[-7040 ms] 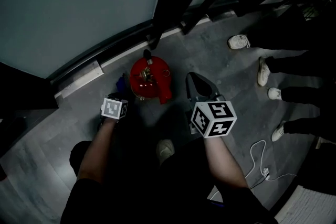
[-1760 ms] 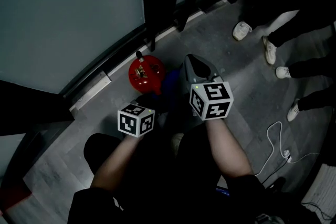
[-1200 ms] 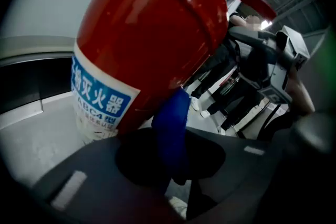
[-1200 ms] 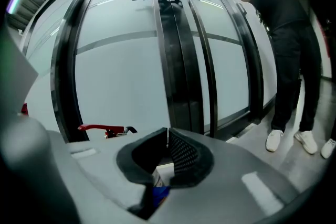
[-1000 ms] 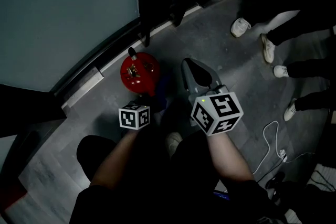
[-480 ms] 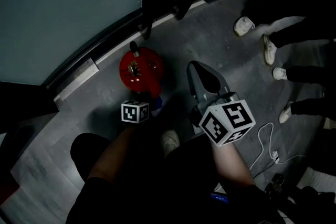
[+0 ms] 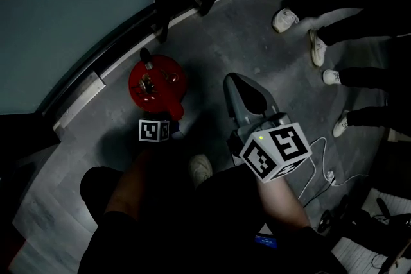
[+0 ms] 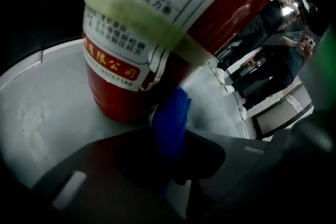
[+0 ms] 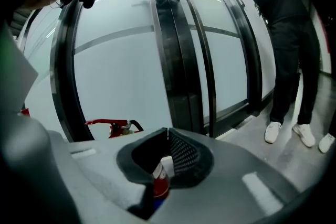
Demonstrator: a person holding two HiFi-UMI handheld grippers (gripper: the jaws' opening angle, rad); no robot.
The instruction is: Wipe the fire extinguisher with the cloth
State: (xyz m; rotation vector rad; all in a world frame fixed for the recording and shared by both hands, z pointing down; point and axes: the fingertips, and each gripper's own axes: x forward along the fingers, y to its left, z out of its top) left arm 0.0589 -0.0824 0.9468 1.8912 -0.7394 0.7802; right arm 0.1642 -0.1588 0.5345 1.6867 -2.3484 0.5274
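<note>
We've got the left gripper (image 8: 167, 150) clamped on the blue cloth (image 8: 170, 115), low against the side of the upright fire extinguisher (image 7: 156, 82) on the floor (image 7: 215, 51) just ahead, while the right gripper (image 9: 168, 136) hangs further off, jaws together, empty.

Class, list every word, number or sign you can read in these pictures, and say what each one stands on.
"限公司": yellow characters on the red band of the fire extinguisher label, left gripper view.
Small print above that band, and the digits beneath it: too blurred to read.
Marker cubes: square patterns only, no words.
</note>
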